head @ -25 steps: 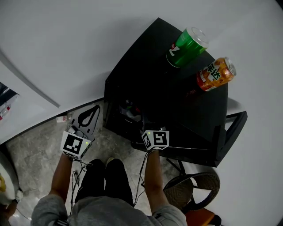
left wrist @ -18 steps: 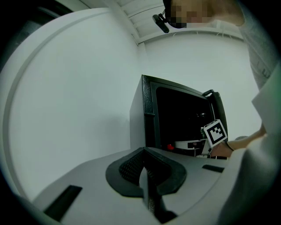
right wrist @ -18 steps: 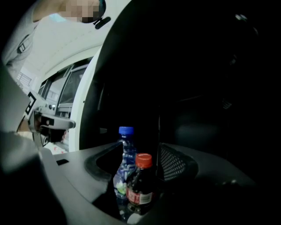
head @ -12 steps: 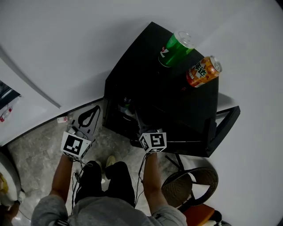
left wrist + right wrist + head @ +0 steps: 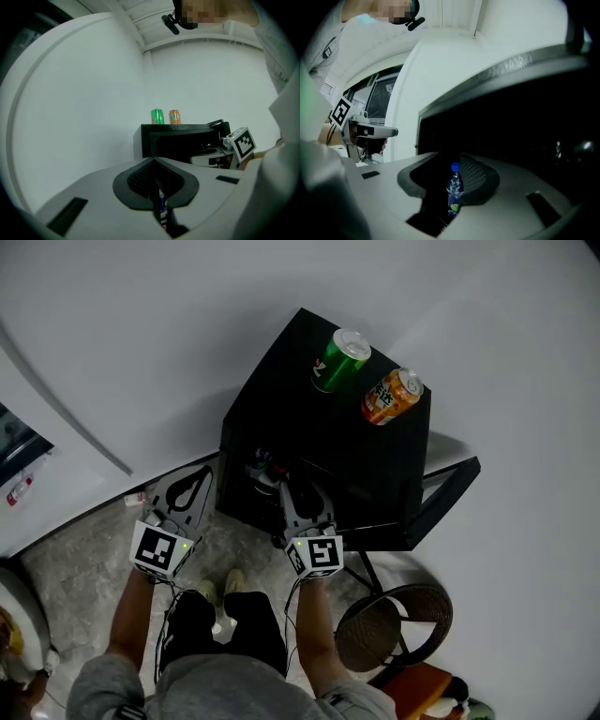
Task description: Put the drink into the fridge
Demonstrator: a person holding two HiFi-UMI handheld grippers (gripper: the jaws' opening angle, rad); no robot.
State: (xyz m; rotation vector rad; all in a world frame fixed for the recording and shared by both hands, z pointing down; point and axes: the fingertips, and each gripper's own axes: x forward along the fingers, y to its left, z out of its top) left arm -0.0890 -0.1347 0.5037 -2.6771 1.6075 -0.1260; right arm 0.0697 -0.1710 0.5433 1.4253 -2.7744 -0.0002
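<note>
Head view looks down on a black fridge [image 5: 319,437] that stands against a white wall [image 5: 187,324]. Its door [image 5: 448,491] is swung open at the fridge's far side from the person's left hand. On the fridge's top stand a green can [image 5: 339,360] and an orange can [image 5: 392,395], near each other but not touching.

The right tool [image 5: 302,493] is held level at the fridge's open front. The left tool [image 5: 200,474] is over the floor [image 5: 84,540], beside the fridge's front corner and clear of it.

The left gripper view shows that tool's jaws together at the tips, aimed toward the fridge with both cans in sight above it. A sliver of something blue and white shows in the slit below the tips, too narrow to identify.

The right gripper view shows its jaws standing apart, having just been closing. A small clear bottle [image 5: 454,187] with a blue cap stands upright in the gap between them, against the fridge's dark inside. Neither pad presses on it. What the bottle stands on inside the fridge is too dark to tell.
</note>
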